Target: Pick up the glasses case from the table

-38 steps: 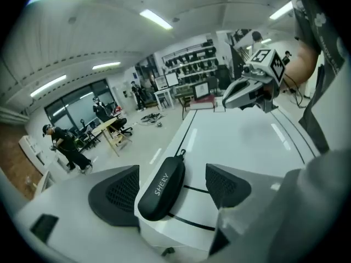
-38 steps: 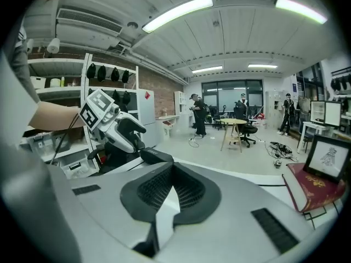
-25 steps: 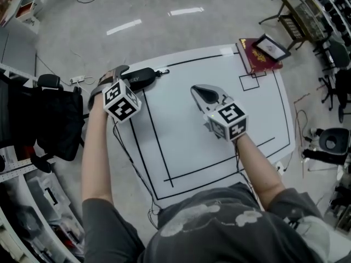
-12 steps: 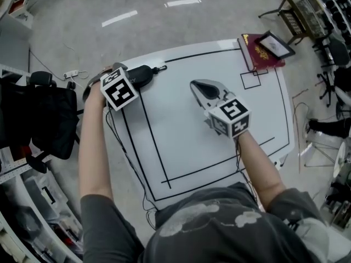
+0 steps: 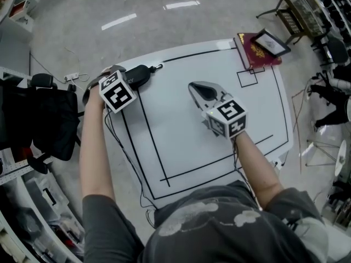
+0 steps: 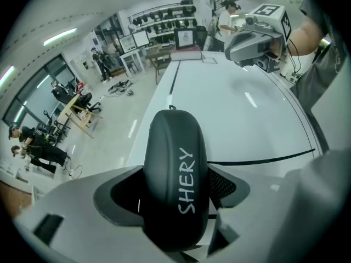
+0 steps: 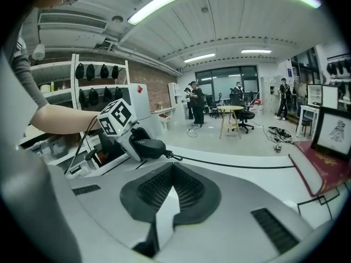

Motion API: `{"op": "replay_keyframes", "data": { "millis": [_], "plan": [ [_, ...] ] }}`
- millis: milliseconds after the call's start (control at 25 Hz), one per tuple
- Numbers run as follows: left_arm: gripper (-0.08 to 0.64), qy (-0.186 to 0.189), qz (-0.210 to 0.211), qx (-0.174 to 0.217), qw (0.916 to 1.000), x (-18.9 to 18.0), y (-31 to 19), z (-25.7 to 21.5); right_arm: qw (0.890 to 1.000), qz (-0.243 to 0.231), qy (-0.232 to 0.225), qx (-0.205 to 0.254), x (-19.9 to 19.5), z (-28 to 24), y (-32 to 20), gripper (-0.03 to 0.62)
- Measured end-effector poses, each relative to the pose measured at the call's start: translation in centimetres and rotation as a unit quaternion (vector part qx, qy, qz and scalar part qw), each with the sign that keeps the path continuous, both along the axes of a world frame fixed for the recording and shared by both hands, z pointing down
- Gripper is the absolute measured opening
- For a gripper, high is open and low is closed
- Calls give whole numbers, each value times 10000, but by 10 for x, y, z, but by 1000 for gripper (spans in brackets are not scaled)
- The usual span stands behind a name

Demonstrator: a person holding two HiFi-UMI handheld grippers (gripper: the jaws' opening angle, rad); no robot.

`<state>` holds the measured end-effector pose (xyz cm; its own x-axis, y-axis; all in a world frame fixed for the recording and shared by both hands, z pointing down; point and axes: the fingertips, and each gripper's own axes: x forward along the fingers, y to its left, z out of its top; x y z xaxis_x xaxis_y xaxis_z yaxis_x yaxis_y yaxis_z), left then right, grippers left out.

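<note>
- My left gripper (image 6: 176, 182) points steeply down over the black glasses case (image 6: 174, 141). Its jaws are closing with the case between them, and I can't see them pressing on it yet.
- The case lies on the white table (image 5: 181, 130), near its upper-left edge in the head view.
- My right gripper (image 7: 173, 171) hangs over the table's middle, jaws together and holding nothing.
</note>
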<state>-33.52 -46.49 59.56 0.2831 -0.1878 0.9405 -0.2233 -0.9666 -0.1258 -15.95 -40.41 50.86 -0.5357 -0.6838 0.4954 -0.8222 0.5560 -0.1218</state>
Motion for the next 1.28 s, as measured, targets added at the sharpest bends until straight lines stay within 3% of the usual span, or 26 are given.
{"op": "replay_keyframes", "data": {
  "millis": [360, 640, 920, 1280],
  "plan": [
    [344, 515, -787, 866, 9918, -5, 14, -53, 9996, -69, -55, 261, 3, -35, 18, 0],
    [344, 1076, -1204, 1128, 9804, 7, 60, -110, 9981, -336, -144, 498, 6, -63, 45, -2],
    [344, 1641, -1792, 1453, 9591, 19, 116, -149, 9946, -753, -283, 655, 2, -86, 74, 0],
    [344, 1876, -2691, 1753, 9283, 42, 183, -169, 9862, -1379, -461, 789, 21, -104, 109, -2]
  ]
}}
